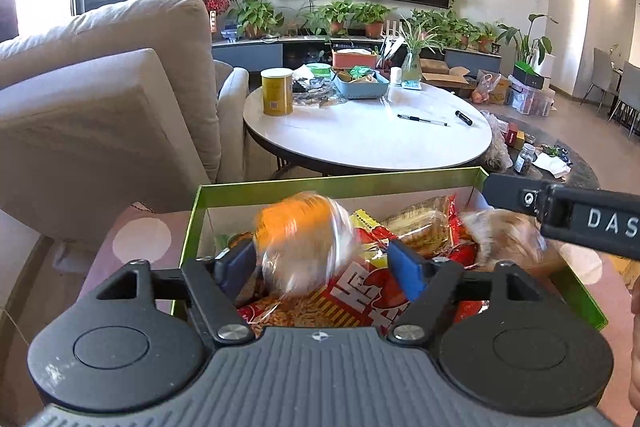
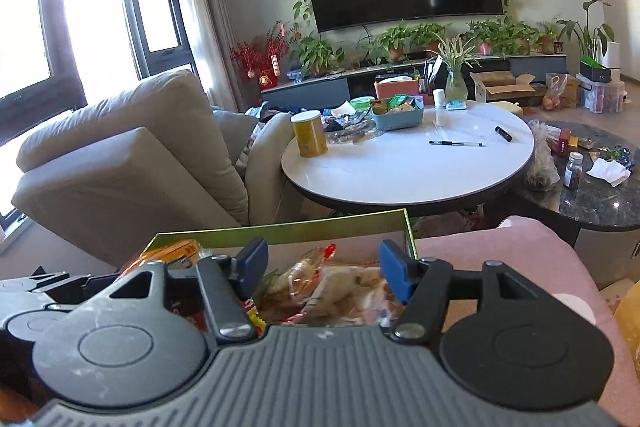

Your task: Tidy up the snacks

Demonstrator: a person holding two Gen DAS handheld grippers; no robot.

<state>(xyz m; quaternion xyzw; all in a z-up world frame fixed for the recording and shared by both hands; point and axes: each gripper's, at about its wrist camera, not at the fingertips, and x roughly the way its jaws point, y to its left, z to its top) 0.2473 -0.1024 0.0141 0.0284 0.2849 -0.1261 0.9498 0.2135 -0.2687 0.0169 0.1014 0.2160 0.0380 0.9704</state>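
Note:
A green-rimmed cardboard box (image 1: 340, 183) full of snack packs sits on a pink cushioned surface (image 2: 500, 247). In the left wrist view my left gripper (image 1: 324, 259) is open over the box. A blurred clear packet with an orange end (image 1: 304, 239) lies between its blue pads, apart from the right pad. A red noodle-snack bag (image 1: 360, 303) lies under it. My right gripper (image 2: 320, 263) is open above pale brown packets (image 2: 344, 287) in the box's right end. Its black body (image 1: 580, 215) shows at the right of the left wrist view.
A white round table (image 1: 368, 135) stands beyond the box with a yellow can (image 1: 277, 91), a blue basket of snacks (image 1: 362, 83), a pen and a marker. A beige sofa (image 1: 100, 99) is at left. A dark low table (image 2: 592, 187) with clutter is at right.

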